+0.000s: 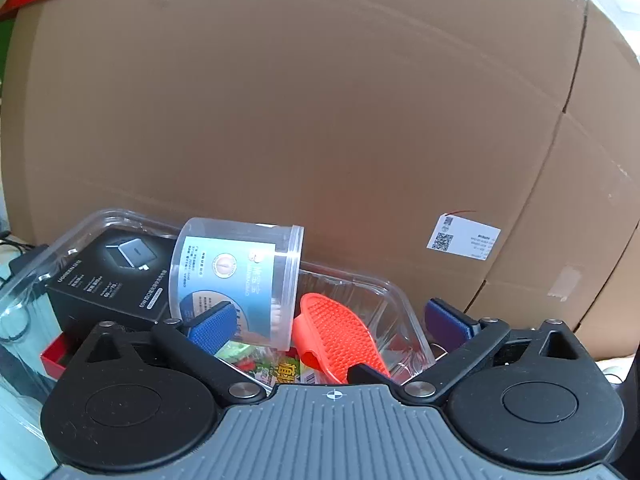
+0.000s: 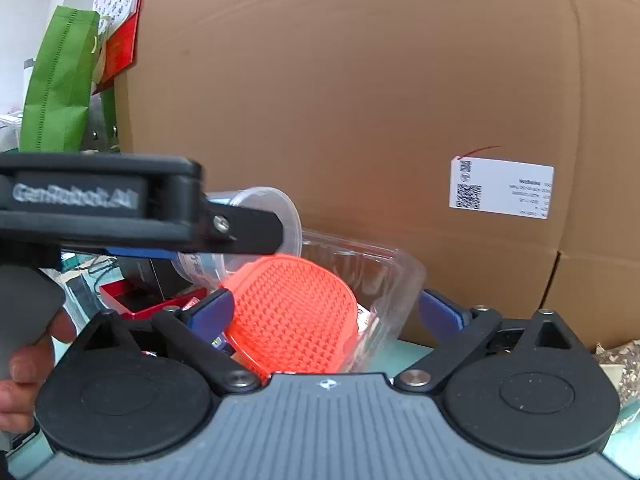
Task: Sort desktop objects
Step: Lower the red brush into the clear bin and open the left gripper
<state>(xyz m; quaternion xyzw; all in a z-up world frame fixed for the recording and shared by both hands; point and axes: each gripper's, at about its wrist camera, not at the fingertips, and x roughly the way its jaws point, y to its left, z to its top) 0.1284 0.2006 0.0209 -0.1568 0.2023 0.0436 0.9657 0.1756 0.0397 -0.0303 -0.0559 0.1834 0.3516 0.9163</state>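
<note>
A clear plastic tray [image 1: 394, 292] holds a black charger box [image 1: 108, 276], a tilted clear tub with a blue label [image 1: 232, 276], an orange bristled brush [image 1: 340, 336] and a snack packet [image 1: 280, 372]. My left gripper [image 1: 332, 320] hangs open over the tray, its jaws wide apart and empty. My right gripper [image 2: 332, 308] is open too, just in front of the orange brush [image 2: 296, 316], which leans in the tray [image 2: 400, 272]. The left gripper's black body [image 2: 120, 204] crosses the right wrist view, in front of the tub [image 2: 260, 204].
A large cardboard box [image 1: 320, 120] stands right behind the tray with a white QR label [image 1: 464, 236]. A green bag [image 2: 60, 80] and red paper [image 2: 120, 12] are at the far left. A red box [image 2: 132, 300] lies by the tray. The tabletop is pale teal [image 2: 404, 352].
</note>
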